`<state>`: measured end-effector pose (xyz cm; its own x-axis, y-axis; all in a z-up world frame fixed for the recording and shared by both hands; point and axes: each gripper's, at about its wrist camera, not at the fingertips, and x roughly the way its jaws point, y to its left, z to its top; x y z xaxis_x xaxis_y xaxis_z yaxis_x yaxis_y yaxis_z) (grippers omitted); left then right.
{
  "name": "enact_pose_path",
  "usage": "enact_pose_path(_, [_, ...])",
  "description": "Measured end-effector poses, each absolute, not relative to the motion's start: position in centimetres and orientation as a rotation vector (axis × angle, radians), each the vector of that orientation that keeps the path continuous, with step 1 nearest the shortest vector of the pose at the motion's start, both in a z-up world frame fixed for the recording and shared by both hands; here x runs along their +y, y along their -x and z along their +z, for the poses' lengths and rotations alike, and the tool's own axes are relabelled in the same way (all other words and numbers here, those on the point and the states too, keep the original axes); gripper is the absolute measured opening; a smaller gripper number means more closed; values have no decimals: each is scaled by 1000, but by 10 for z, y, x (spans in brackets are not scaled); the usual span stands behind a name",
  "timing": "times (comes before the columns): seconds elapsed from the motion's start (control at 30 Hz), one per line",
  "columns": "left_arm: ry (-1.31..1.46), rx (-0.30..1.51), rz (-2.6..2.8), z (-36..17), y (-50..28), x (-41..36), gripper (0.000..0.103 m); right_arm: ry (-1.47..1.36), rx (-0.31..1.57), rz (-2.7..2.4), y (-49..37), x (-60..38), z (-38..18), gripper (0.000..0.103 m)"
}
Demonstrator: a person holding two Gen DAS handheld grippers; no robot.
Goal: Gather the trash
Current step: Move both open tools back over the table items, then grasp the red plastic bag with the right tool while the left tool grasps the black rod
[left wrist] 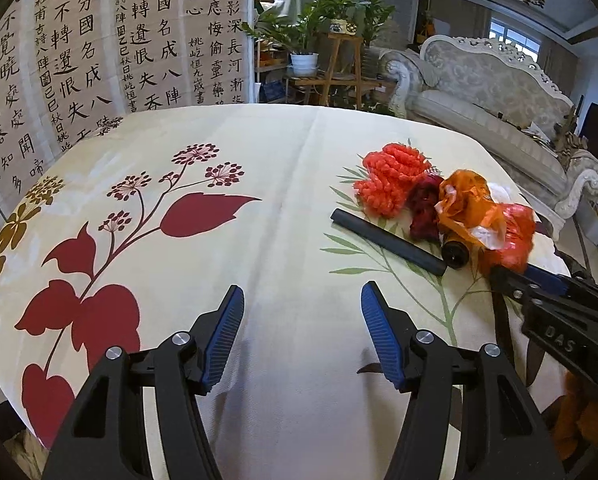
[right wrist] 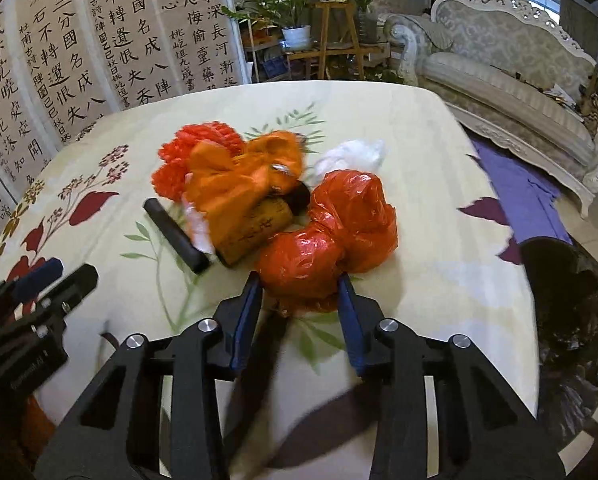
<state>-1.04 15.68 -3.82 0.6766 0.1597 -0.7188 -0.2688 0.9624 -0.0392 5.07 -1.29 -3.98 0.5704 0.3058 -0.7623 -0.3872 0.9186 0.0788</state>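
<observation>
The left gripper (left wrist: 302,332) sits at the bottom middle of the left wrist view. Its two black arms reach up from the bottom edge, and its blue pads (left wrist: 225,336) stand wide apart with nothing between them. It tilts downward.

The right gripper (right wrist: 301,316) sits at the bottom middle of the right wrist view and also tilts downward. Its blue pads (right wrist: 246,320) are closer together, one on each side of something they touch.

In the left wrist view the right gripper pokes in at the right edge. In the right wrist view the left gripper pokes in at the lower left edge.
</observation>
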Motion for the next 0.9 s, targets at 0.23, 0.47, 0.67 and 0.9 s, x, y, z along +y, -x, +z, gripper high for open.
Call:
enact_pose_path(0.23, [142, 790, 228, -37, 7, 151, 60, 116, 884, 351, -51, -43, -42, 36])
enact_pose_path(0.47, [130, 788, 214, -36, 4, 144, 62, 72, 864, 334, -48, -58, -37, 62])
enact_pose_path(0.67, [122, 790, 213, -37, 1, 141, 63, 22, 850, 340, -55, -59, -31, 64])
enact_pose_path(0.9, [117, 791, 208, -37, -2, 138, 63, -49, 842, 311, -71, -56, -32, 64])
